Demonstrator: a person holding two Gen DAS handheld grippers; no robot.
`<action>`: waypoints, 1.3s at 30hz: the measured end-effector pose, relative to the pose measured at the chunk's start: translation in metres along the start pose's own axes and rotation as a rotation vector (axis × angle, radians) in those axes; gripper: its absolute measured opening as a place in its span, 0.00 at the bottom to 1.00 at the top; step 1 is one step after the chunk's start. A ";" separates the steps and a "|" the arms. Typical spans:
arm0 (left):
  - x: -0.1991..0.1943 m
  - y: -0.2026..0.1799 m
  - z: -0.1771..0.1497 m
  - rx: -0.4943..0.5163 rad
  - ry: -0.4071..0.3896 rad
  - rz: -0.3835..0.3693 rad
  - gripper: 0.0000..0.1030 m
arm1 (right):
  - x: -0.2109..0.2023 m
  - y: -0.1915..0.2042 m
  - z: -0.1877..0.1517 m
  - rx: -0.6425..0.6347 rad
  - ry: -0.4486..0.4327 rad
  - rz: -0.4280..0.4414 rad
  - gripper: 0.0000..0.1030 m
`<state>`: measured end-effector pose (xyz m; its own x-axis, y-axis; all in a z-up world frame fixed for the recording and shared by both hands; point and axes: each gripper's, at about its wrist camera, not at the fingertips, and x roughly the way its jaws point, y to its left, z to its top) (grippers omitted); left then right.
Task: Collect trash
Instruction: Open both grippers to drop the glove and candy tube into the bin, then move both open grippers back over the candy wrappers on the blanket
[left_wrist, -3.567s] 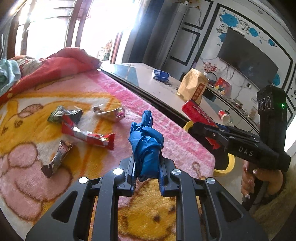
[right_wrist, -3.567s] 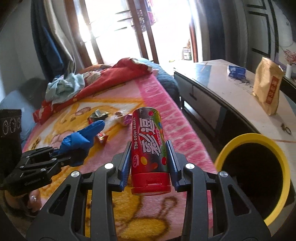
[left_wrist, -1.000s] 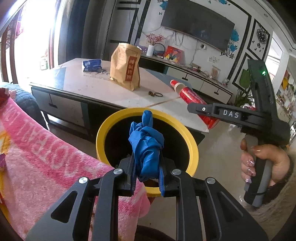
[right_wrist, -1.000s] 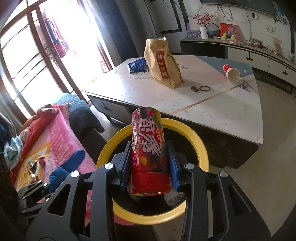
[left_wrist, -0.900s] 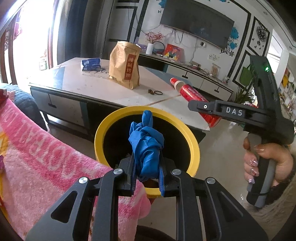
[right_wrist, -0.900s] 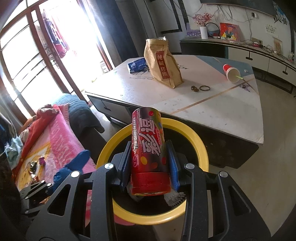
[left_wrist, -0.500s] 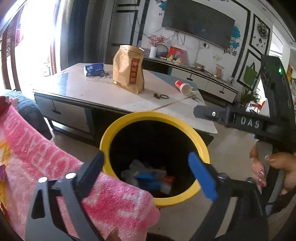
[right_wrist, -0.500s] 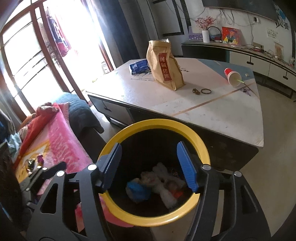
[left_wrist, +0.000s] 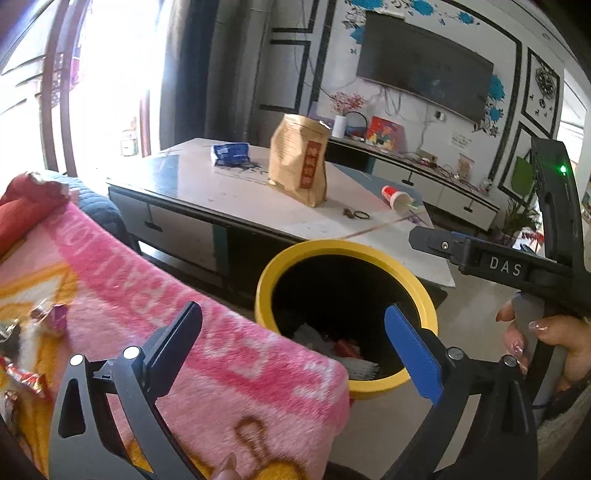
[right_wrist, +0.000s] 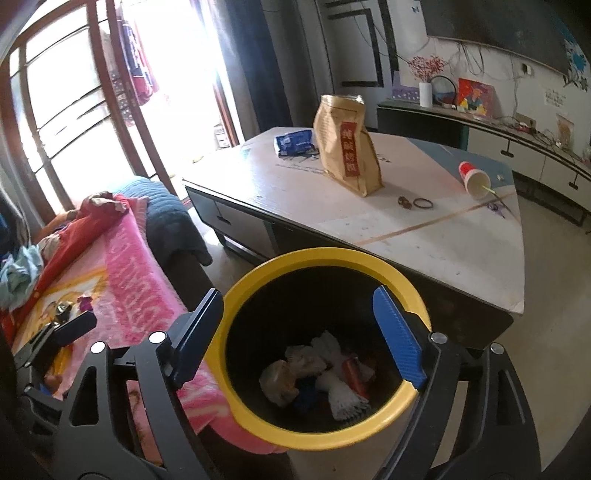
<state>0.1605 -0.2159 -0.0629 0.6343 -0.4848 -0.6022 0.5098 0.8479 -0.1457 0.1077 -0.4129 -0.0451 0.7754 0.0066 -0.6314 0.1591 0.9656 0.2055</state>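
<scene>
The yellow-rimmed trash bin (left_wrist: 266, 280) (right_wrist: 255, 284) stands on the floor between the pink blanket (left_wrist: 122, 295) and the coffee table. Inside lie crumpled white paper (right_wrist: 341, 397), a red piece (right_wrist: 351, 371) and a dark blue lump (right_wrist: 306, 397). My left gripper (left_wrist: 291, 314) is open over the blanket's edge and the bin, with nothing in it. My right gripper (right_wrist: 297, 295) hangs above the bin mouth, its jaws opening, nothing between them. It also shows at the right of the left wrist view as the right gripper (left_wrist: 421, 236). Candy wrappers (left_wrist: 48, 317) (right_wrist: 68, 308) lie on the blanket.
The coffee table (left_wrist: 221, 195) (right_wrist: 424, 240) carries a brown paper bag (left_wrist: 299, 162) (right_wrist: 347, 147), a blue packet (left_wrist: 231, 153) and a tipped red cup (left_wrist: 397, 194) (right_wrist: 474, 177). A TV cabinet (left_wrist: 443, 184) lines the far wall. Red bedding (right_wrist: 92, 218) lies on the sofa.
Both grippers opened. The blue glove left the left jaws and the red can left the right jaws; both dropped into the bin. The left view swung left toward the blanket.
</scene>
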 end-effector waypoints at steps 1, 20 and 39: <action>-0.003 0.003 0.000 -0.006 -0.002 0.005 0.94 | -0.001 0.004 0.000 -0.009 -0.004 0.006 0.74; -0.061 0.047 -0.010 -0.074 -0.087 0.089 0.94 | -0.017 0.063 -0.003 -0.122 -0.028 0.111 0.76; -0.102 0.094 -0.023 -0.158 -0.146 0.220 0.94 | -0.028 0.120 -0.017 -0.222 -0.065 0.255 0.77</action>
<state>0.1302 -0.0819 -0.0335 0.8021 -0.3021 -0.5152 0.2616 0.9532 -0.1516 0.0949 -0.2932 -0.0151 0.8115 0.2452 -0.5304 -0.1762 0.9681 0.1781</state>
